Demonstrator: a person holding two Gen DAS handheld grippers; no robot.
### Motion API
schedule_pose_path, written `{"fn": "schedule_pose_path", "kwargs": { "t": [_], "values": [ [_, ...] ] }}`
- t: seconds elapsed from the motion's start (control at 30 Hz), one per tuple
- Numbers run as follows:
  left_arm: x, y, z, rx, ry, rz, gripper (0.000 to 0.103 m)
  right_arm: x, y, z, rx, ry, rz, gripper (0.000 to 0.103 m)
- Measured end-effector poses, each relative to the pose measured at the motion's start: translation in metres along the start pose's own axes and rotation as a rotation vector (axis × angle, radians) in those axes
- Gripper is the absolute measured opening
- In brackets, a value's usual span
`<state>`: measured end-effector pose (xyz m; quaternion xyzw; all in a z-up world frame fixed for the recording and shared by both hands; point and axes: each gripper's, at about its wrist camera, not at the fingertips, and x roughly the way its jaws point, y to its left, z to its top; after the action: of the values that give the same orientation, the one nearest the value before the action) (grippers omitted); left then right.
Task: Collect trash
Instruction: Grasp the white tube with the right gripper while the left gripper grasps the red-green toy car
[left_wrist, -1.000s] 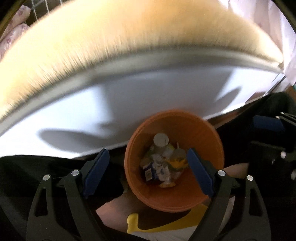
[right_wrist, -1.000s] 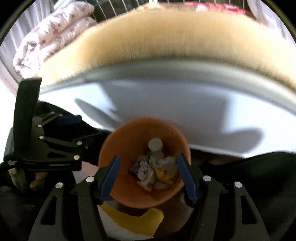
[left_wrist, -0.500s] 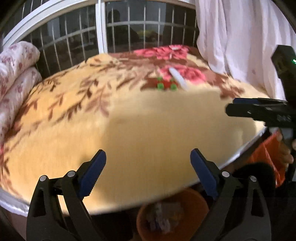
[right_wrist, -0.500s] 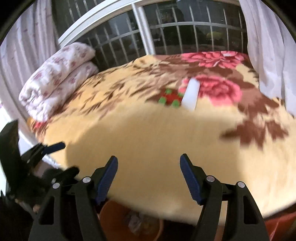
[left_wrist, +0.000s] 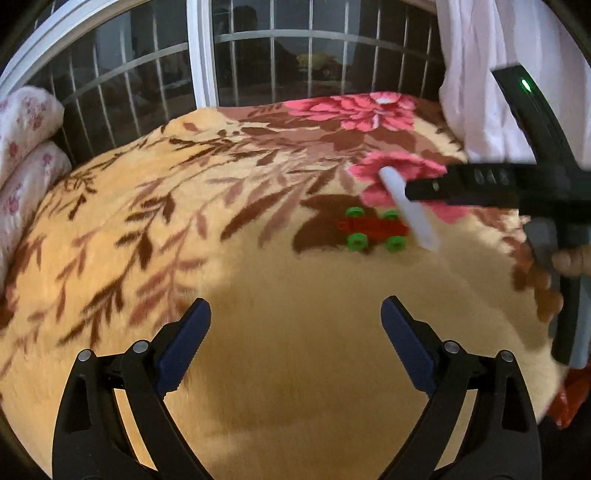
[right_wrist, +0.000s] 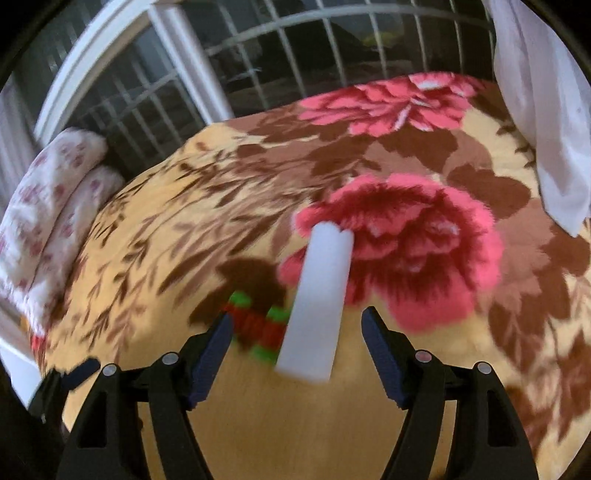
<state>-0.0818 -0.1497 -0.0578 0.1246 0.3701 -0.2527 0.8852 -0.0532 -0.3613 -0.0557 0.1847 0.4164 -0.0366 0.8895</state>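
White strip (right_wrist: 317, 299), one, flat and oblong with a notched far end, lies on the bed's plush blanket (right_wrist: 184, 221). In the right wrist view its long axis runs from bottom centre up and slightly right onto a pink flower; in the left wrist view it slants from centre right up-left. Just beside it, on its left: one red toy car (left_wrist: 373, 227) with four green wheels, blurred. Blanket is fuzzy, tan, with brown leaves and two pink flowers. Left tool (left_wrist: 295, 350) released, jaws wide, nothing between. Right tool (right_wrist: 297, 354) jaws just been opening, released; strip's near end appears between them, untouched. Two floral rolled quilts (left_wrist: 22, 147) at left edge.
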Motion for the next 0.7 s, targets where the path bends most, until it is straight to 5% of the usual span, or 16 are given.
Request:
{"fn": "schedule_pose_path", "kwargs": {
  "t": [0.17, 0.3, 0.4, 0.5, 0.7],
  "values": [
    [0.029, 0.004, -0.003, -0.029, 0.087, -0.015, 0.091, 0.039, -0.01, 0.024, 0.082, 0.068, 0.016, 0.07],
    [0.034, 0.007, -0.006, -0.047, 0.108, -0.049, 0.091, 0.067, -0.009, 0.024, 0.068, 0.145, -0.048, 0.055],
    [0.035, 0.004, -0.009, -0.032, 0.105, -0.045, 0.091, 0.065, -0.004, 0.02, 0.021, 0.13, -0.117, 0.033],
    [0.035, 0.0, -0.01, -0.012, 0.101, -0.028, 0.091, 0.058, -0.01, 0.014, 0.027, 0.109, -0.094, 0.022],
    [0.031, -0.007, -0.003, 0.02, 0.113, -0.022, 0.091, 0.001, -0.022, -0.012, 0.069, -0.005, 0.012, 0.021]
  ]
}}
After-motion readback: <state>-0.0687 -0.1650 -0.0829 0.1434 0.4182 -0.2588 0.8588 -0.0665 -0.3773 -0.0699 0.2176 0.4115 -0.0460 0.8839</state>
